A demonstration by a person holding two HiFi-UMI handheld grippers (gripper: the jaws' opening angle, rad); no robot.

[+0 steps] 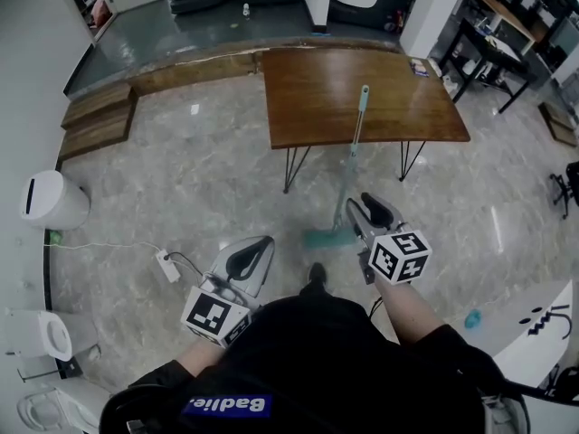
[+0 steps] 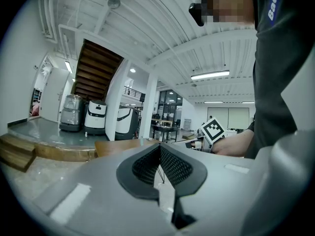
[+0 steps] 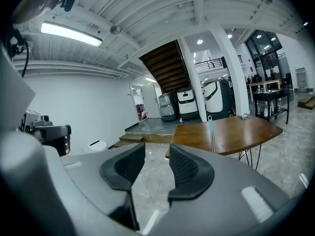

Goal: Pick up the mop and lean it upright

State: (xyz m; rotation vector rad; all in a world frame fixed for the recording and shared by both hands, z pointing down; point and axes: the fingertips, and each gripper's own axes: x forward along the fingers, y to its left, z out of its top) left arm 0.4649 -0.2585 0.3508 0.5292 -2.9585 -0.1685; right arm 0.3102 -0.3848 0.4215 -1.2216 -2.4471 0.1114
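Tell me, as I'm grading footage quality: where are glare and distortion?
Head view: bright glare streaks on the polished floor. Left gripper view: fisheye curves the ceiling beams, corners vignetted black. Right gripper view: strip light blown out, same curving.

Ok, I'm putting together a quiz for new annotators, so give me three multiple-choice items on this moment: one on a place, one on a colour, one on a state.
1. Where is the mop?
A. Propped against the wooden table
B. Lying flat on the steps
C. Inside the white bin

2. What colour is the mop head?
A. Red
B. Teal
C. Yellow

3. How do the right gripper jaws stand?
A. Closed on the mop handle
B. Apart, nothing between them
C. Closed on a cable

Answers:
1 A: the handle rises from the floor to the table edge.
2 B: the head is teal against the grey floor.
3 B: bare floor shows through the gap in the right gripper view.
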